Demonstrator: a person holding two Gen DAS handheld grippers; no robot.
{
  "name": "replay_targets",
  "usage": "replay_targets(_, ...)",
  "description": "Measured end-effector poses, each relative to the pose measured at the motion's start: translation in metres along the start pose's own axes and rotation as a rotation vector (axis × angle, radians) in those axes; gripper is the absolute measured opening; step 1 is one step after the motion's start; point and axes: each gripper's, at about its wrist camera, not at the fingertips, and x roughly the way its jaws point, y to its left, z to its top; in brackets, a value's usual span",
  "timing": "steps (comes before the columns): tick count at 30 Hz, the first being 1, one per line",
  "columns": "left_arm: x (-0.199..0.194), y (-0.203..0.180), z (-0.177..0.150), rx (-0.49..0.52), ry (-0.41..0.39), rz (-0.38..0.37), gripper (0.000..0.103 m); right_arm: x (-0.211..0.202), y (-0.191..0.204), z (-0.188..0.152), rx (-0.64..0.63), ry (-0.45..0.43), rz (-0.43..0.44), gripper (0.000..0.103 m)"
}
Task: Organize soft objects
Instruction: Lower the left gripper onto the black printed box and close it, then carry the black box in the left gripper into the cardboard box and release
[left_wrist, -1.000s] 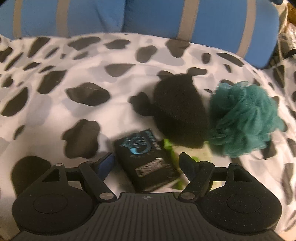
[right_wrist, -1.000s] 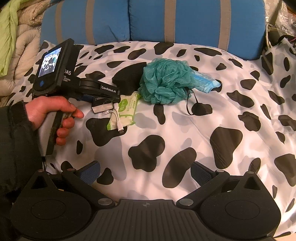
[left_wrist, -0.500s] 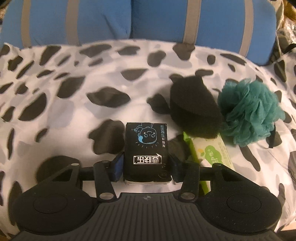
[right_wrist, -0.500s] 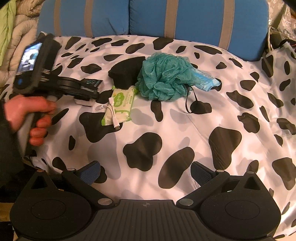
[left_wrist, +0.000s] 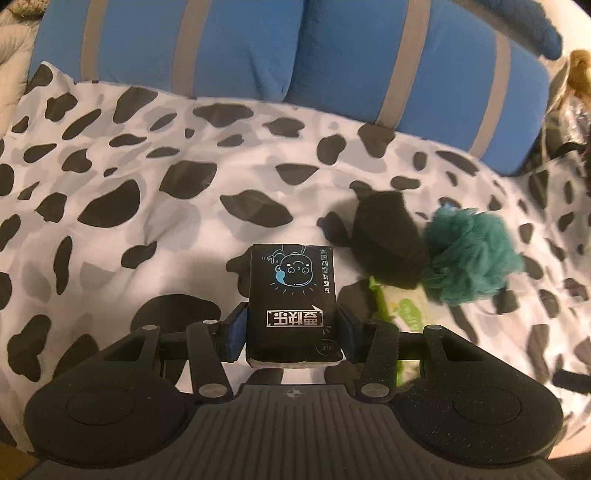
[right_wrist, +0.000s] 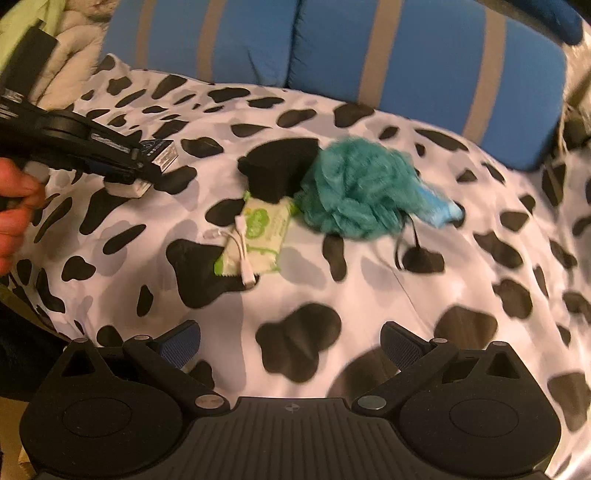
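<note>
My left gripper is shut on a black tissue pack with a cartoon face, held above the cow-print bedspread. In the right wrist view the left gripper holds the tissue pack at the left. A black sponge, a teal bath pouf and a green wet-wipe pack lie together in the middle. They also show in the left wrist view: sponge, pouf, wipes. My right gripper is open and empty, low over the bedspread.
A white cable adapter lies on the wipe pack. A light blue packet sticks out behind the pouf, with a black cord beside it. Blue cushions with grey stripes line the back. Folded bedding is at far left.
My left gripper closed on the black tissue pack, lifted it and carried it left, away from the sponge and wipes. The right gripper stayed open and shifted slightly.
</note>
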Motion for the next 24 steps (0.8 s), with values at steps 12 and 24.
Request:
replay_targets(12, -0.035, 0.017, 0.009, -0.037, -0.061, -0.056, 0.047, 0.044, 0.027, 0.025, -0.152, -0.035, 0.048, 0.084)
replay_targets(24, -0.035, 0.027, 0.012, -0.035, -0.05, -0.065, 0.047, 0.087, 0.044, 0.04, -0.233, -0.028, 0.031, 0.041)
